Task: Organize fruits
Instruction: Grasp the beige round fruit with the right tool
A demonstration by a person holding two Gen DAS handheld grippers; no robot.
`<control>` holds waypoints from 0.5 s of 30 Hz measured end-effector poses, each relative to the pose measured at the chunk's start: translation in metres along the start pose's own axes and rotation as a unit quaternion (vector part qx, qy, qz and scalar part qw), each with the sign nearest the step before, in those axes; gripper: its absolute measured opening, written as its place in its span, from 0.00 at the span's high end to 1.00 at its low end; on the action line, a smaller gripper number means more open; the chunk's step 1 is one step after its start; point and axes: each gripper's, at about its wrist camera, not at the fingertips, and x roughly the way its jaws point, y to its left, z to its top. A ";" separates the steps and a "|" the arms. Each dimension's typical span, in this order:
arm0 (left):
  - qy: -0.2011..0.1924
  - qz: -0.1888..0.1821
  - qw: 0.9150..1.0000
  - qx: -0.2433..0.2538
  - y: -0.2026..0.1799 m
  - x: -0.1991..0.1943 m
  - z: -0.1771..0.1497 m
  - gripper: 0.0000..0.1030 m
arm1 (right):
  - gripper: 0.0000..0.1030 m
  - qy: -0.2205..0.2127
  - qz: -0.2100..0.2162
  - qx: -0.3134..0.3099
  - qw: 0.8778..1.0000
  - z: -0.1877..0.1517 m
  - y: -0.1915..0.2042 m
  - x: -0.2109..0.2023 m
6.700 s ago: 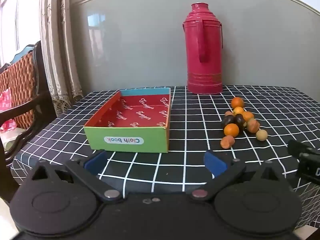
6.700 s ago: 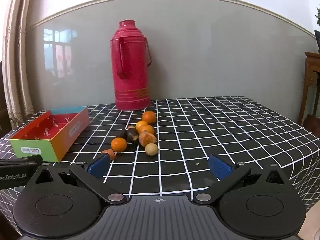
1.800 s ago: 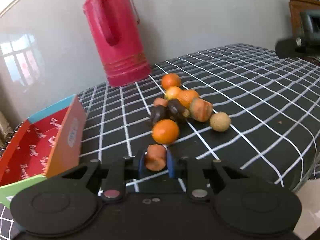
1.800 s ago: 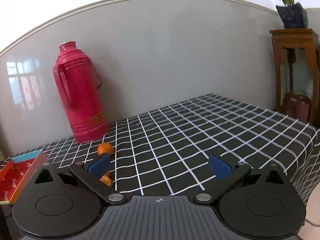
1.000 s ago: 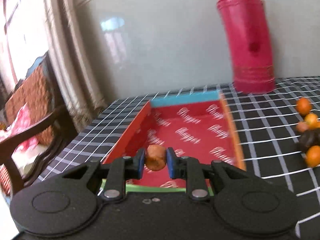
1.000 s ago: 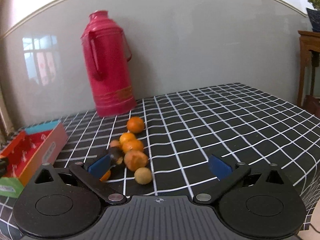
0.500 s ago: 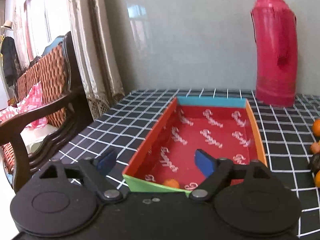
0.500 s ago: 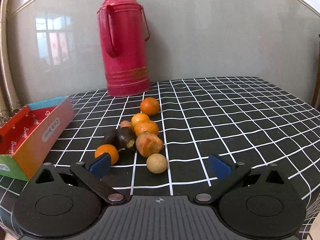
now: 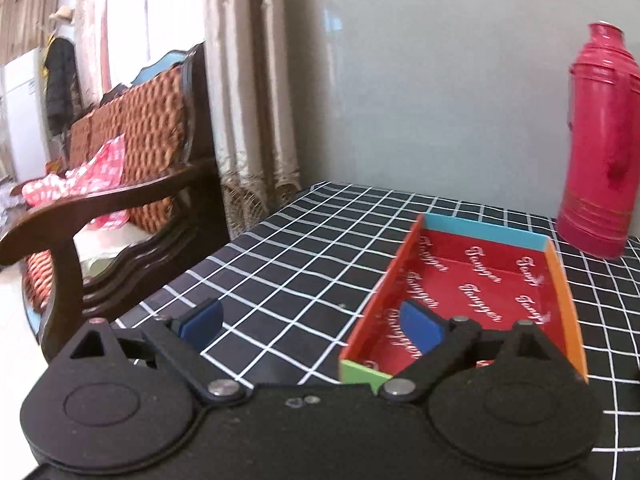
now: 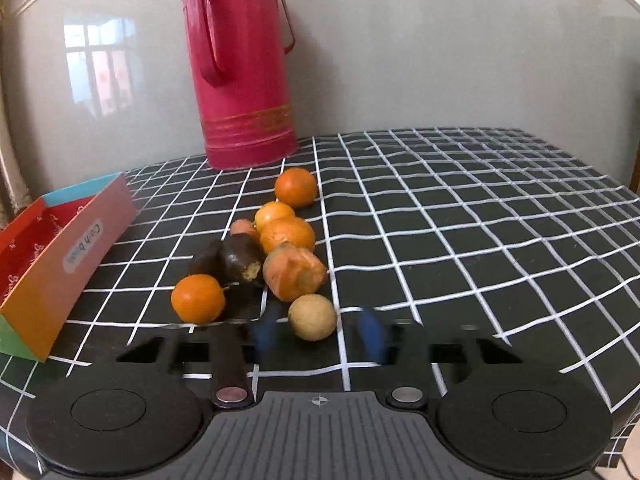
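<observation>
A pile of small fruits lies on the checked tablecloth: oranges (image 10: pixel 295 187), dark brown fruits (image 10: pixel 240 258), a rough orange fruit (image 10: pixel 294 272) and a round tan fruit (image 10: pixel 312 317) nearest me. My right gripper (image 10: pixel 319 334) is low over the cloth. Its blurred jaws are closing with the tan fruit between them, and a gap still shows on each side. The red-lined cardboard box (image 9: pixel 484 232) sits on the cloth, its side wall (image 10: pixel 80 248) to the left of the pile. My left gripper (image 9: pixel 310 324) hangs before the box's near-left corner, jaws opening and empty. The gripper body hides the box's near floor.
A tall red thermos (image 10: pixel 244 68) stands against the wall behind the fruit, its body (image 9: pixel 600 152) just past the box. A dark wooden chair (image 9: pixel 120 208) with a woven back and curtains are beyond the table's left edge.
The left gripper opened and dropped its orange-brown fruit into the box, then drew back to the left. The right gripper sank toward the pile and its wide jaws started closing round the tan fruit.
</observation>
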 end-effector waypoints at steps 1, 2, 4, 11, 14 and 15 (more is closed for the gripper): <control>0.004 0.003 1.000 -0.006 0.004 0.001 0.001 0.14 | 0.71 -0.002 -0.004 -0.002 1.000 -0.001 0.000 0.000; 0.007 0.005 1.000 -0.011 0.006 0.002 0.001 0.14 | 0.74 -0.002 -0.004 -0.005 1.000 -0.001 0.001 0.000; 0.009 0.014 1.000 -0.019 0.012 0.004 0.002 0.13 | 0.74 -0.004 -0.003 -0.008 1.000 -0.001 0.004 0.000; 0.018 0.058 0.997 -0.053 0.034 0.006 0.002 0.10 | 0.74 -0.058 0.083 -0.016 0.995 0.001 0.027 -0.022; 0.030 0.067 0.995 -0.061 0.045 0.011 0.000 0.10 | 0.74 -0.082 0.143 -0.034 0.986 0.005 0.051 -0.030; 0.034 0.071 0.995 -0.062 0.049 0.012 -0.001 0.10 | 0.74 -0.086 0.163 -0.039 0.982 0.007 0.059 -0.031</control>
